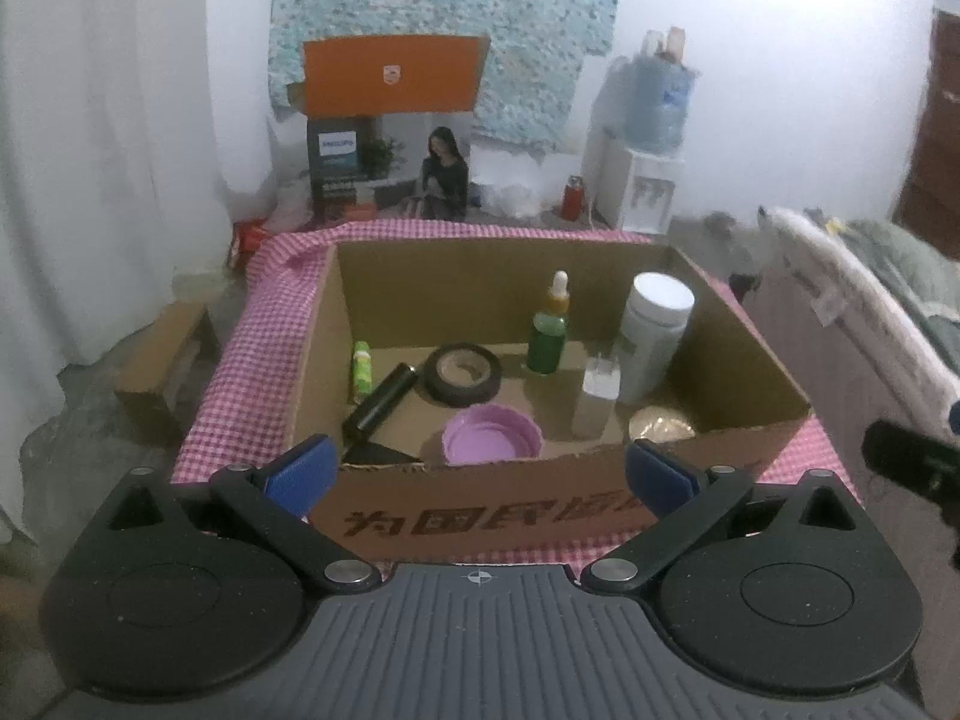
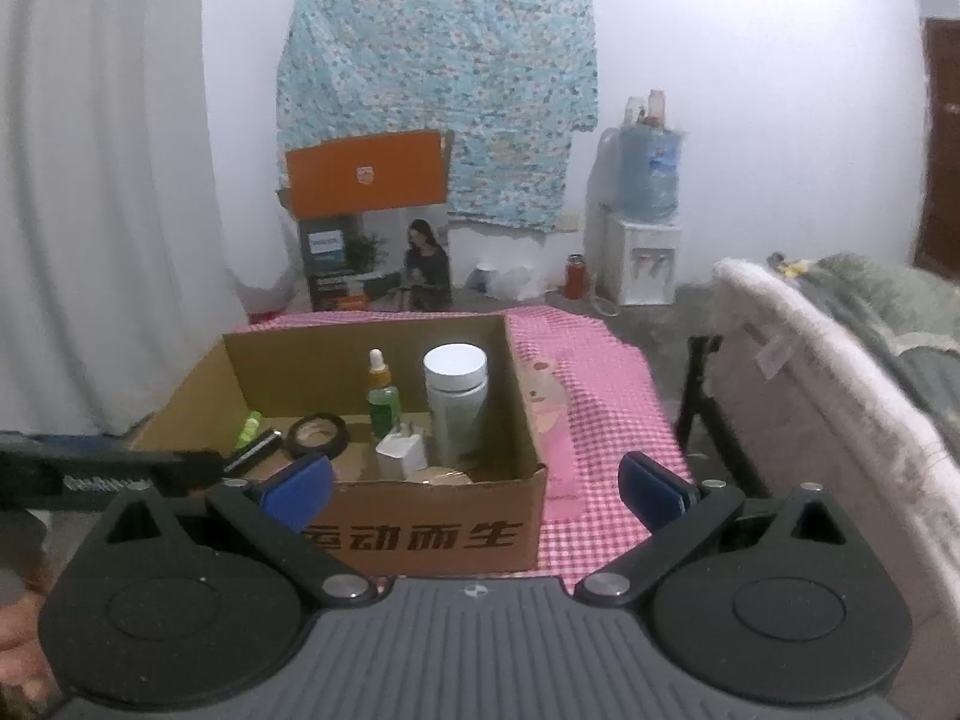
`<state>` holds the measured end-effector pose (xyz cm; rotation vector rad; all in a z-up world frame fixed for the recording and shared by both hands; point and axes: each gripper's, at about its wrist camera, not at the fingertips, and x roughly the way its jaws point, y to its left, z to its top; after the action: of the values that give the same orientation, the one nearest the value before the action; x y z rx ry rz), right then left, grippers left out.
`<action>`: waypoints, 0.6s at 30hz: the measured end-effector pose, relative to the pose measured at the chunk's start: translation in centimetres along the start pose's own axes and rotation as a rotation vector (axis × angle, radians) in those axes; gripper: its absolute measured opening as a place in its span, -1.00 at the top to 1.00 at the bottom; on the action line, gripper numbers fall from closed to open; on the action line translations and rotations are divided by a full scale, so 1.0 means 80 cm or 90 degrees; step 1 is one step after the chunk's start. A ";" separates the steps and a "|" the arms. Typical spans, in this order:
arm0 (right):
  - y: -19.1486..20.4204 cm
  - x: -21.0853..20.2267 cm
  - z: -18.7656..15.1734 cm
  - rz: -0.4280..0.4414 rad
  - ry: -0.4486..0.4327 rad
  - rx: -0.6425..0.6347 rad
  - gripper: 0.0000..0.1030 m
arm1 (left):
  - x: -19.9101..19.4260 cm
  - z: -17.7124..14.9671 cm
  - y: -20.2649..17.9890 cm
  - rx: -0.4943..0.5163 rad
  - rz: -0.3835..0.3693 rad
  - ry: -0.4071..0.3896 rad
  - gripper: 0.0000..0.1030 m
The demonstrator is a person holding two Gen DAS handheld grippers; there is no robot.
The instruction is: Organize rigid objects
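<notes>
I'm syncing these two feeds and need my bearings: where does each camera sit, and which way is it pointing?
Left wrist: on the left gripper, open, facing the cardboard box head-on; the other gripper's black body shows at right.
Right wrist: on the right gripper, open, facing the box's right front corner and pink checked cloth.
Shared: box, white jar, green dropper bottle, tape roll.

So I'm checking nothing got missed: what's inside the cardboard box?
The cardboard box holds a white jar, green dropper bottle, tape roll, purple lid, black cylinder, white charger, a small green tube and something gold. The front wall hides the nearest floor.
</notes>
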<state>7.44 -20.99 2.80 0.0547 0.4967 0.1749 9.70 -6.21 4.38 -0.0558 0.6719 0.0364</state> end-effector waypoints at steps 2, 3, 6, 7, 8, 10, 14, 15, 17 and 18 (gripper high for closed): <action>-0.004 0.003 -0.001 0.015 0.004 0.008 -1.00 | 0.000 -0.003 -0.003 0.004 0.009 -0.001 -1.00; -0.005 0.005 -0.002 0.016 0.006 0.010 -1.00 | 0.001 -0.003 -0.003 0.005 0.011 0.001 -1.00; -0.004 0.011 -0.003 0.026 0.004 0.010 -1.00 | 0.003 -0.002 -0.004 0.010 0.020 0.005 -1.00; -0.004 0.013 -0.003 0.031 0.005 0.010 -1.00 | 0.003 -0.002 -0.005 0.015 0.027 0.007 -1.00; -0.003 0.016 -0.003 0.038 0.005 0.012 -1.00 | 0.004 -0.003 -0.006 0.021 0.036 0.008 -1.00; -0.002 0.021 -0.003 0.045 0.004 0.016 -1.00 | 0.004 -0.003 -0.008 0.031 0.048 0.002 -1.00; -0.002 0.036 -0.003 0.064 0.015 0.028 -1.00 | 0.008 -0.002 -0.005 0.025 0.061 0.007 -1.00; -0.001 0.040 -0.003 0.070 0.020 0.032 -1.00 | 0.010 -0.001 -0.004 0.022 0.064 0.008 -1.00; -0.001 0.048 -0.003 0.080 0.032 0.036 -1.00 | 0.013 0.001 -0.002 0.019 0.069 0.012 -1.00; 0.000 0.051 -0.004 0.083 0.035 0.036 -1.00 | 0.014 0.002 -0.001 0.018 0.072 0.012 -1.00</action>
<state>10.85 -20.23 0.60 0.1378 0.5534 0.2907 10.69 -6.30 3.77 0.0084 0.6941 0.1353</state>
